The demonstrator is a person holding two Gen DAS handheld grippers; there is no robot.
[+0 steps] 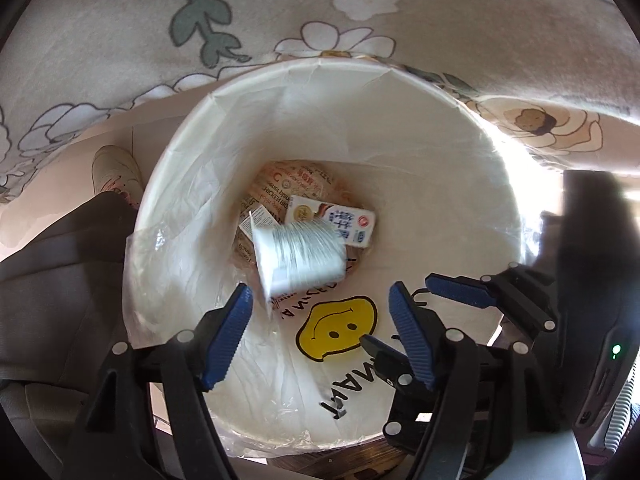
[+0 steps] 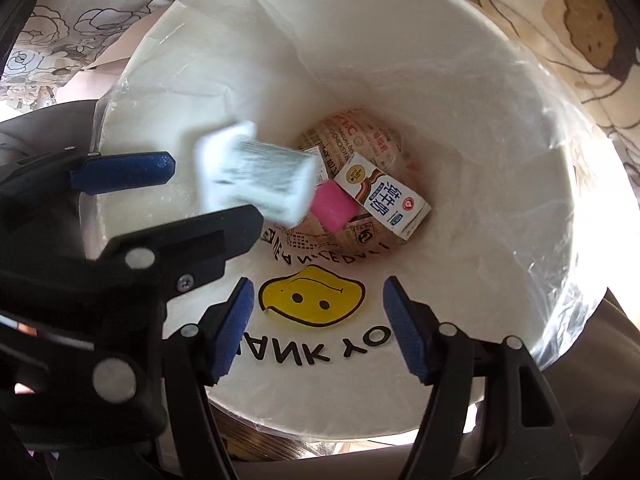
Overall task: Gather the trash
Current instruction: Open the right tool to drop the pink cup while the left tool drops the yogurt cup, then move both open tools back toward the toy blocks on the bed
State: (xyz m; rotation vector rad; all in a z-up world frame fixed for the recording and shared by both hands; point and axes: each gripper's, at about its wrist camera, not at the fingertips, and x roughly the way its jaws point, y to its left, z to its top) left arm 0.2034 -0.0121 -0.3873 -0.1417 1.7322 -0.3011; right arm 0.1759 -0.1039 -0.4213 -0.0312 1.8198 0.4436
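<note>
Trash bin, lined with a white plastic bag, standing on a flowered carpet. Blurred white box dropping loose inside the bin, touching no pad, just beyond the left gripper with jaws standing apart and gripping nothing. Right gripper also hanging over the near rim, jaws apart, nothing between them. Lying at the bottom of the bin: a milk carton, a pink item just beside it, and a printed paper wrapper under both. Yellow smiley print showing on the near wall of the bag. Showing at the left edge of the left wrist view, outside the bin: a shoe.
</note>
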